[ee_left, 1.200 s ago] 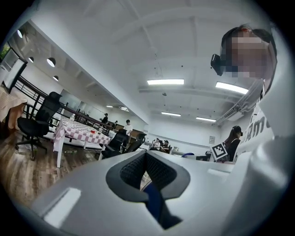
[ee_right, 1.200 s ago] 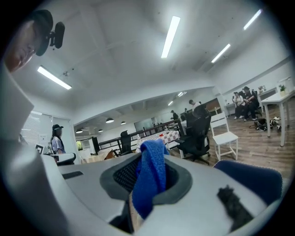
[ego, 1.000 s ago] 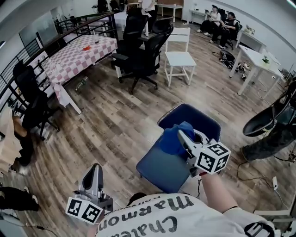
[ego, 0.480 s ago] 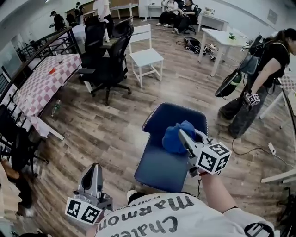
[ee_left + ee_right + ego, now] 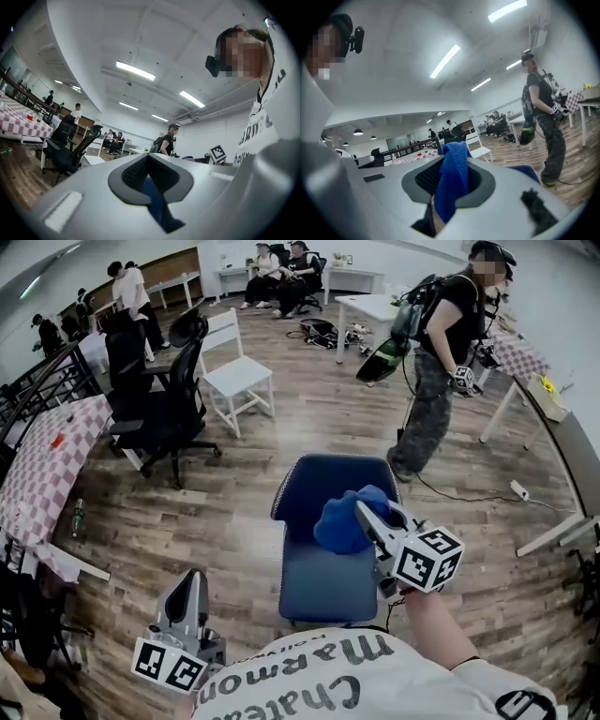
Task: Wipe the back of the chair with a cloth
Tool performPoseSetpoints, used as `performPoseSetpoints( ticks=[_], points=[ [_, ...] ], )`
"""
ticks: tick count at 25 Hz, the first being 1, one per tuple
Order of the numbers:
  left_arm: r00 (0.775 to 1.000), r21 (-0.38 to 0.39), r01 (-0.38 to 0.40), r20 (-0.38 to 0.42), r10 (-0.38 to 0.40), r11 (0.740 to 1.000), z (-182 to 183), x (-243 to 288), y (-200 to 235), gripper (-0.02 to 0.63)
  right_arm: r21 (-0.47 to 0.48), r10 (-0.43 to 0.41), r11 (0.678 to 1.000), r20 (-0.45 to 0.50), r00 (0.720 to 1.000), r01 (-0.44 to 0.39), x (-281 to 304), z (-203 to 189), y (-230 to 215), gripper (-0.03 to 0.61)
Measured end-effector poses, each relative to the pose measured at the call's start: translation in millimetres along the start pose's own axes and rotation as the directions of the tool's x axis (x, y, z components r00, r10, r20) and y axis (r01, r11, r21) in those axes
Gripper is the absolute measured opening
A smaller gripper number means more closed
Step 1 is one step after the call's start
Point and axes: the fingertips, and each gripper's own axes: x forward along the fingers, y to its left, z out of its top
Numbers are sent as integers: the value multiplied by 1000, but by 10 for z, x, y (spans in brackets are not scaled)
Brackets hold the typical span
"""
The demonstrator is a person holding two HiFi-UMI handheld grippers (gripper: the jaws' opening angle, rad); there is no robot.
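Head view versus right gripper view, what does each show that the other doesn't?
Only the head view shows the left gripper, held low, and the blue chair's seat. Only the right gripper view shows the ceiling lights and the right gripper's jaws shut on the blue cloth. Both show that cloth, the standing person in dark clothes and the white chair.

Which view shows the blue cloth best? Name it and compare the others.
Head view: the whole bunched blue cloth shows, held by the right gripper over the blue chair. The right gripper view shows only a fold pinched between its jaws. The left gripper view shows no cloth clearly.
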Motion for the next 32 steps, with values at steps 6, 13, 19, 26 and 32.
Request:
performPoseSetpoints(
  ticks=[6,13,19,26,32],
  points=[
    [992,-40,124,-4,-124,991,23,138,44,3,-9,-122,992,41,992,123,-281,63,58,73],
    [976,-61,211,-31,-213,976,41,226,113,3,11,-227,974,54,972,227,-530,-39,152,72],
    [963,-95,245,-87,-253,965,-69,229,175,3,31,-300,954,64,952,298,-643,-125,205,74],
    [959,-139,224,-144,-243,965,-234,211,276,3,81,-339,939,46,940,334,-685,-275,194,74],
    [954,-184,234,-145,-262,955,-308,303,232,3,72,-354,933,23,935,352,-683,-288,80,75]
  ],
)
